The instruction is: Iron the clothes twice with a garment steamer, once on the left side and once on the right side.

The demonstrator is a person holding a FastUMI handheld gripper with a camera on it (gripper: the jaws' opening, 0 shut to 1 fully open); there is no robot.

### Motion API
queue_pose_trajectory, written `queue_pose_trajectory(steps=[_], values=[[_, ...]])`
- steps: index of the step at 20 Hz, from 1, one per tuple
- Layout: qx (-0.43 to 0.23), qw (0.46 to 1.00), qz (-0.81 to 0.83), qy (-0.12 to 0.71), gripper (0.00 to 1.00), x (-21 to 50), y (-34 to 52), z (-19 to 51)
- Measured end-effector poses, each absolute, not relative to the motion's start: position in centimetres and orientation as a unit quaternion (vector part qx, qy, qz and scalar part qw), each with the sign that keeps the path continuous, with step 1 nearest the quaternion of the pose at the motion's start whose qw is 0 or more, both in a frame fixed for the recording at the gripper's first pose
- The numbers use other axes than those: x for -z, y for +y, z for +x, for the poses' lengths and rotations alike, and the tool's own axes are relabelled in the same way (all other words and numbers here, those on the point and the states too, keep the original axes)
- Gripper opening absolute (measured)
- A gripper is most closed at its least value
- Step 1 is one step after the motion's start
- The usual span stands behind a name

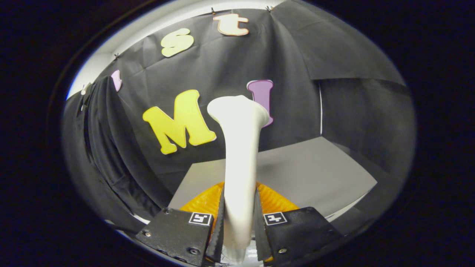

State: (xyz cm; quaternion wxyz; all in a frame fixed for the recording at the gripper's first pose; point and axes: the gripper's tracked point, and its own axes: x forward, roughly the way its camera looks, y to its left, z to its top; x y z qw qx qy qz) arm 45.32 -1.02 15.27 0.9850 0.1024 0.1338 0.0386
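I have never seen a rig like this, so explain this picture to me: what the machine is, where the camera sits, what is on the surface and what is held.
There is no robot arm here. A person carries a hand-held two-finger gripper, and the camera rides on it, looking forward along the fingers. Both fingers press on the handle of a white garment steamer, whose wide head points ahead and upward. Beneath the steamer lies an orange ribbed plate on a grey table. Beside the table, off to one side, hangs a dark garment on the booth's black cloth wall; that is the clothing to be steamed.
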Motion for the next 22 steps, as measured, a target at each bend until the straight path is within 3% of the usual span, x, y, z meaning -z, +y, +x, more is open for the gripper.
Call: queue_pose_trajectory(steps=[11, 22], values=[[-0.107, 0.99, 0.094, 0.006, 0.38, -27.7, 11.3, 36.9], [-0.192, 0.981, 0.038, -0.02, 0.38, -29.3, 29.0, 31.8]])
